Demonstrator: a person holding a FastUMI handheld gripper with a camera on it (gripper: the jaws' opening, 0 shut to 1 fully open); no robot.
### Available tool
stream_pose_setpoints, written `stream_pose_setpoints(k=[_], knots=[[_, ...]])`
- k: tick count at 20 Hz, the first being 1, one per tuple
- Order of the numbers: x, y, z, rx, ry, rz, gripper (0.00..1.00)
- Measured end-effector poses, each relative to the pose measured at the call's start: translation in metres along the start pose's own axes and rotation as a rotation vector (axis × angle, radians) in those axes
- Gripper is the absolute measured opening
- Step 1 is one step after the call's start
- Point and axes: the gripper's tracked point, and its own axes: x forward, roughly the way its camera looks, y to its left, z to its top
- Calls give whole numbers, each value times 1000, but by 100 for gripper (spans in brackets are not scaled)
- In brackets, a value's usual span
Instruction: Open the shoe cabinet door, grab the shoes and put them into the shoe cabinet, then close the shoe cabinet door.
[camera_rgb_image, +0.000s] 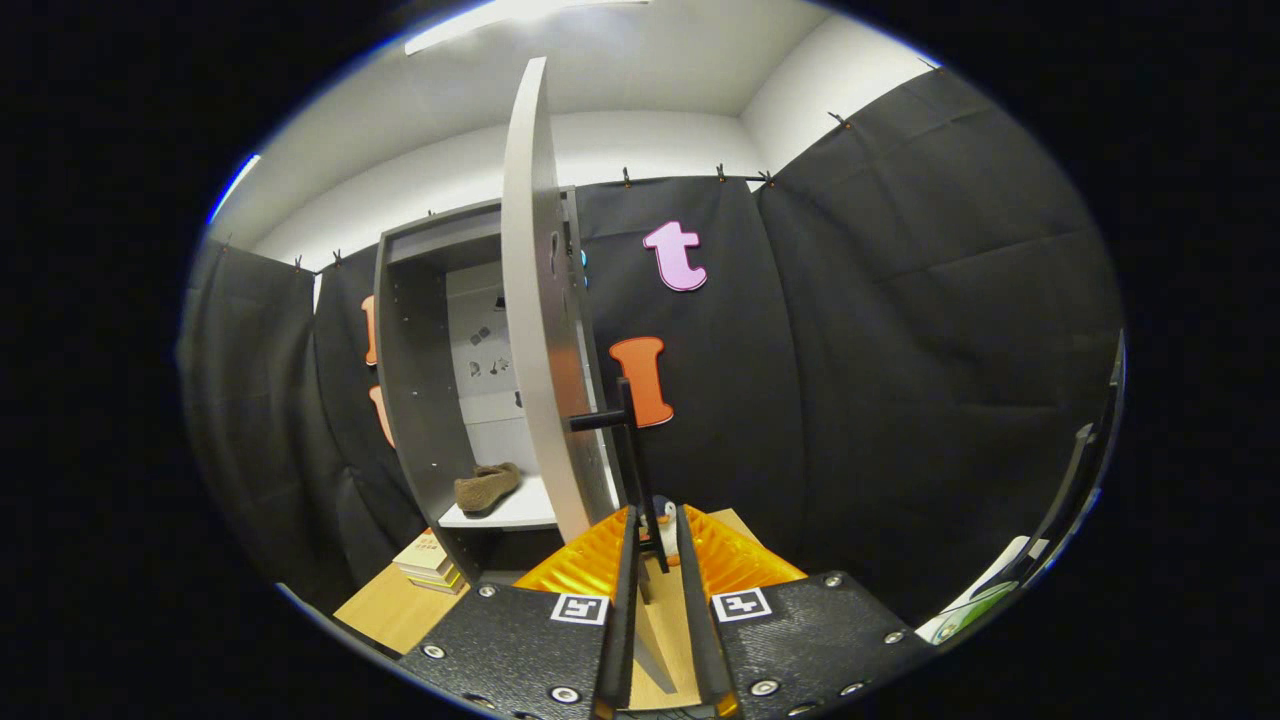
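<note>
The claw was closed on the door's black handle, both orange fingers pressing its thin bar. The cabinet door stood edge-on just ahead, swung wide. A brown shoe lay on the shelf beyond, to the left. The door looked stiff and light on its hinges; the slim handle seemed its only firm hold.

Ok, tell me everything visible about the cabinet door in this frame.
The cabinet door is a pale grey panel, likely laminated board, seen nearly edge-on and swung open from the dark grey cabinet. It stands upright. A black bar handle sticks out from its lower part, and the gripper has its orange fingers closed around that handle. Beyond the door, a brown shoe lies on the cabinet's white shelf.
</note>
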Motion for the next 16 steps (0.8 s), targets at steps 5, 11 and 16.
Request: stream_pose_setpoints(k=[5, 11, 16], knots=[[-9, 16, -2, -19, 5, 31, 24], [-26, 61, -1, -55, -2, 35, 24], [-29, 130, -32, -106, 34, 58, 24]])
